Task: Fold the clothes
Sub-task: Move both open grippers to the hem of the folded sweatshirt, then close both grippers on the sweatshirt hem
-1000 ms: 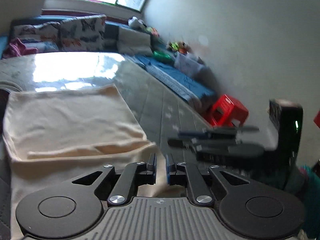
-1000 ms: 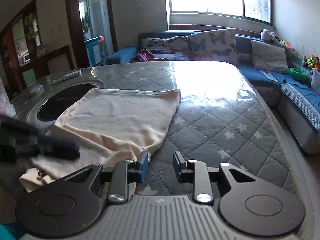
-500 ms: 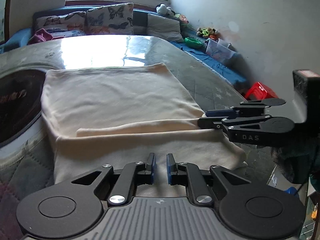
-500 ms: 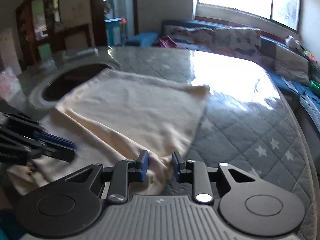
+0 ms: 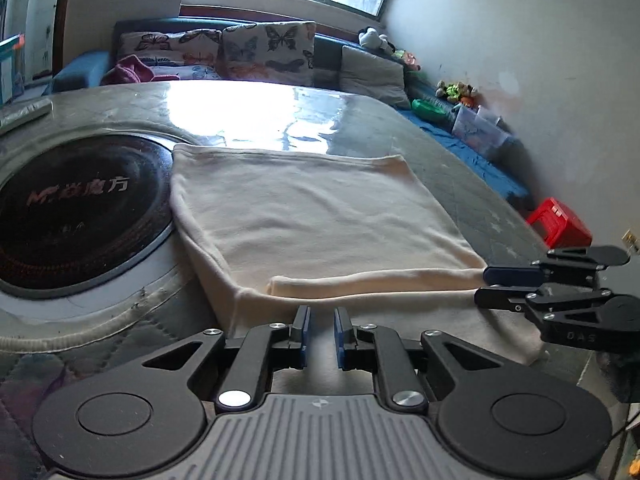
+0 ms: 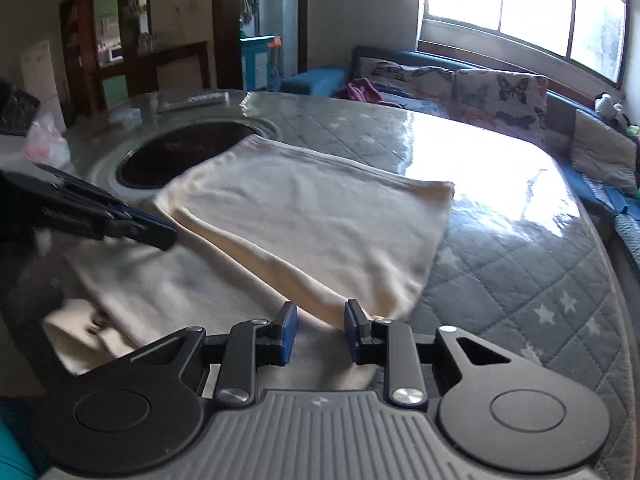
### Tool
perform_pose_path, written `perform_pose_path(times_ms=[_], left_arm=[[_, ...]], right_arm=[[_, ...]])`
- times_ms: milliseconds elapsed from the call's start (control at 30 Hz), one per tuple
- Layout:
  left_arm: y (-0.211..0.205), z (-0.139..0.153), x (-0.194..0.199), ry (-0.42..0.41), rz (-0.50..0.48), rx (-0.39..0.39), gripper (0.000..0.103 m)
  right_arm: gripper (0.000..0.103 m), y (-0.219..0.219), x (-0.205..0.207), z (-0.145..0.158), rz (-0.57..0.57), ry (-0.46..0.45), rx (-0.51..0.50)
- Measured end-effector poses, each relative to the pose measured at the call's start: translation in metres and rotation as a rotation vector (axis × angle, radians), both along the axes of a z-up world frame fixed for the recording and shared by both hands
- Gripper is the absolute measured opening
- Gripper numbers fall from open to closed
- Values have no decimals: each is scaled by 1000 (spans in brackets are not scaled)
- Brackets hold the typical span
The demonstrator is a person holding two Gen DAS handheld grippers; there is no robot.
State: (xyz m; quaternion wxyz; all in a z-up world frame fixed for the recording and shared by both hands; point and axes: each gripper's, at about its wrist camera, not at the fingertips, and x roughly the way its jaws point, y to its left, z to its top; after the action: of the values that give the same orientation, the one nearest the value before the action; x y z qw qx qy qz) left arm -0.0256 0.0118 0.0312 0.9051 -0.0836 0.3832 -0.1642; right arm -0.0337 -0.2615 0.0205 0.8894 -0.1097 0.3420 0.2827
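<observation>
1. Sunlight from a wide window glares off a quilted grey table cover [image 5: 404, 136] sewn with stars; a sofa with butterfly cushions [image 5: 268, 50] runs along the far side and a red stool [image 5: 560, 226] stands on the floor at right.
2. Left wrist view: a cream garment [image 5: 316, 216] lies flat on the cover, its far part a neat square, with a folded edge running across near the camera. A round black cooktop [image 5: 76, 208] is set into the table just left of it, and the cloth's left edge laps over the rim.
3. The left gripper [image 5: 320, 332] hovers over the near hem, its blue-padded jaws a narrow slit apart with nothing between them. The right gripper [image 5: 508, 286] reaches in from the right, at the fold's end.
4. Right wrist view: the right gripper [image 6: 318, 332] has its jaws slightly apart and empty, just above the garment's near right corner. The garment [image 6: 304, 220] looks like soft, thin knit.
5. Judging by that, it is light and limp, will drape and slide on the cover, and is best pinched at the two near corners of the hem.
</observation>
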Motion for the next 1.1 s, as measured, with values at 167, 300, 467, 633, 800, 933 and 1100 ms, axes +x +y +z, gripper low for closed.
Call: perform_pose_path(times_ms=[167,300,467,633,800,933,1100], left_arm=[[9,11,-14,-28,-13,11,15],[10,9,-31,-27,-53,50,16],[15,2,-46,-23,-74,78,17],[16,8,-55,-39,-92,94,22],[18,14,-74,-59,-149,154,37],[11,20,-100,-124,-248,260,44],[-8,11,-124,-220,-398,410,45]], right_arm=[[26,1,-16,12,52,-24,-15],[26,6,-36,11,117,-16,-43],[26,3,-48,-5,109,14,-86],[26,-1,-54,2,94,4,-61],[27,-4,-53,-6,80,22,-66],[27,-4,-60,6,106,-2,-62],[34,0,-69,11,151,-22,-103]])
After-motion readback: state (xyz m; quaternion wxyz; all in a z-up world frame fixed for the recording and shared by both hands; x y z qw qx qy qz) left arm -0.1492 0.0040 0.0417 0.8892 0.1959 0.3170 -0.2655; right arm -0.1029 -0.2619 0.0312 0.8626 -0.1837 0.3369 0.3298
